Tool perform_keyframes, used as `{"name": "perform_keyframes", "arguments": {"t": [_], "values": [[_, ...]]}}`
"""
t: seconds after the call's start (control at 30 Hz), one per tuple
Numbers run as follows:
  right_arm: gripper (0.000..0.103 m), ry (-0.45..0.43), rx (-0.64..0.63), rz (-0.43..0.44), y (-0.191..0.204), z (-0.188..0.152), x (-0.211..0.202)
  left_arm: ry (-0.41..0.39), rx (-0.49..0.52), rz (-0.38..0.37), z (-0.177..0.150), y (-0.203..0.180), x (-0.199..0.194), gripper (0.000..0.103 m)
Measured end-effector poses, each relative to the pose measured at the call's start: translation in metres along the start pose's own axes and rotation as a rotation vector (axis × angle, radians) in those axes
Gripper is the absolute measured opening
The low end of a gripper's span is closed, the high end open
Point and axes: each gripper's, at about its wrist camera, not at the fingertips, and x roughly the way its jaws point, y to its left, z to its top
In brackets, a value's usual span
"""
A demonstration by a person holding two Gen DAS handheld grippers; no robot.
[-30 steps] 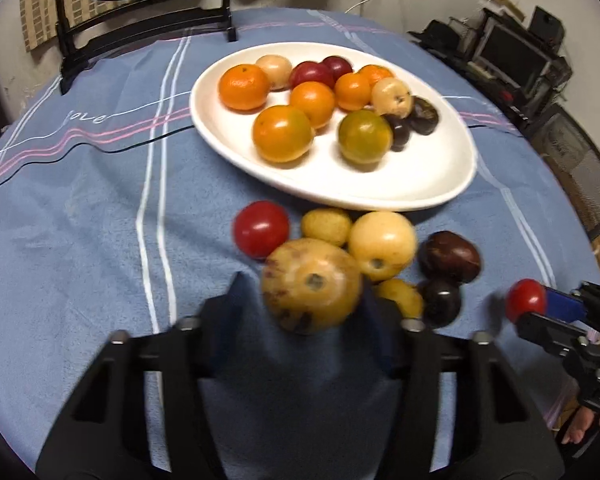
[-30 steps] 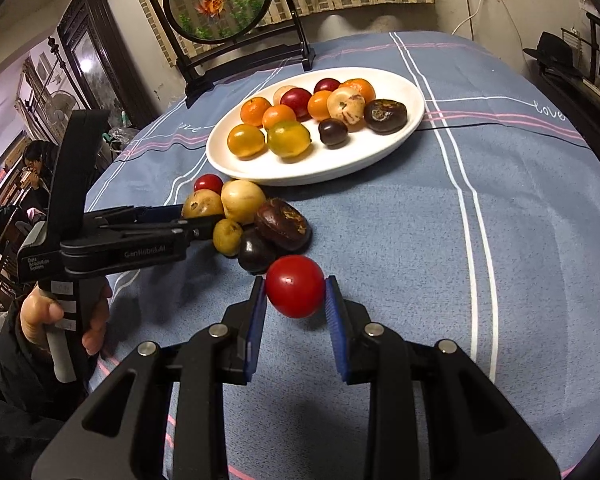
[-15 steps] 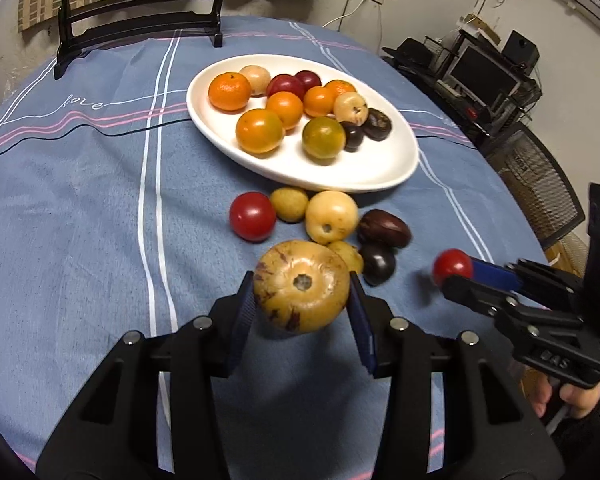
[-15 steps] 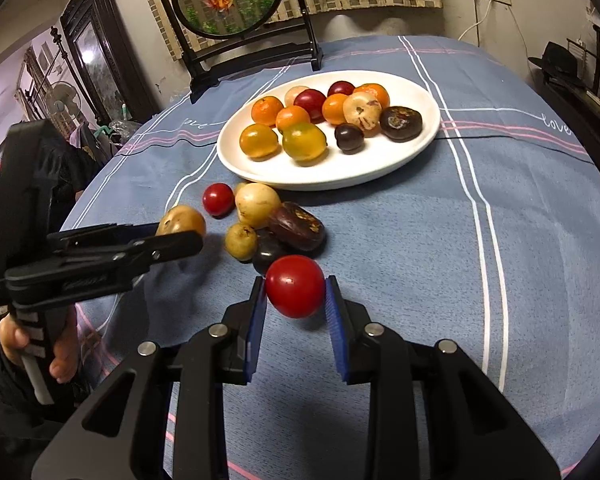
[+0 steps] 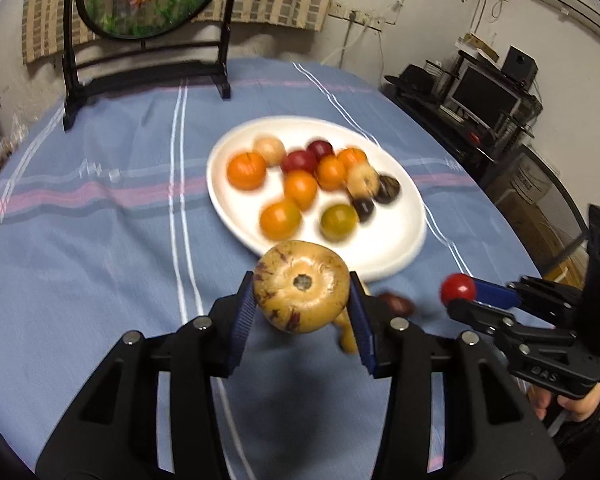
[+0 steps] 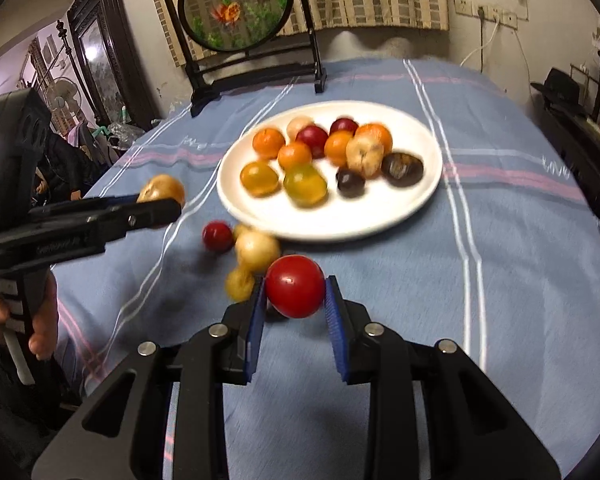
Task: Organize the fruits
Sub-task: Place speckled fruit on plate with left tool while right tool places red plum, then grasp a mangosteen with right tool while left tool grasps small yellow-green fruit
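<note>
We see bare white plate [image 6: 404,208] along its near and right edge, open to approach over the cloth [image 6: 520,280] on the right. On the left, loose fruit [image 6: 256,246] crowds against the plate's near rim, and the round screen [image 6: 236,8] blocks the far side.

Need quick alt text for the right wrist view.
The right gripper holds a red tomato above the blue tablecloth, facing a white plate of fruit. At left, the left gripper holds a yellow fruit.
</note>
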Motion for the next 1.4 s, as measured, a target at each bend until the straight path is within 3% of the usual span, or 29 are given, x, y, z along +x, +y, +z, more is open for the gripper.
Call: {"name": "perform_keyframes", "arguments": {"t": [0.27,0.63,0.7,0.77,0.8,0.83,1.1,1.27,1.4], "values": [[0.03,0.006,0.029,-0.091,-0.035,0.05,0.036,0.058,-0.032,0.038,0.062,0.024,0.059,0.046],[0.03,0.074,0.041,-0.125,-0.054,0.064,0.074,0.128,-0.058,0.039,0.073,0.031,0.101,0.046],[0.03,0.082,0.025,-0.14,-0.053,0.065,0.078,0.137,-0.065,0.041,0.074,0.032,0.105,0.054],[0.034,0.095,-0.001,-0.164,-0.049,0.067,0.083,0.117,-0.074,0.041,0.078,0.033,0.101,0.07],[0.053,0.087,-0.004,-0.171,-0.048,0.067,0.082,0.094,-0.076,0.038,0.08,0.032,0.095,0.072],[0.062,0.07,-0.003,-0.176,-0.047,0.068,0.079,0.078,-0.072,0.033,0.081,0.031,0.088,0.072],[0.062,-0.022,0.004,-0.155,-0.037,0.062,0.03,-0.028,-0.05,0.002,0.068,0.015,0.024,0.077],[0.063,-0.017,-0.02,-0.125,-0.02,0.029,0.004,-0.079,-0.015,0.001,0.027,-0.003,-0.01,0.081],[0.063,0.016,-0.008,-0.082,-0.007,-0.001,-0.004,-0.059,-0.001,-0.013,-0.013,-0.012,-0.016,0.081]]}}
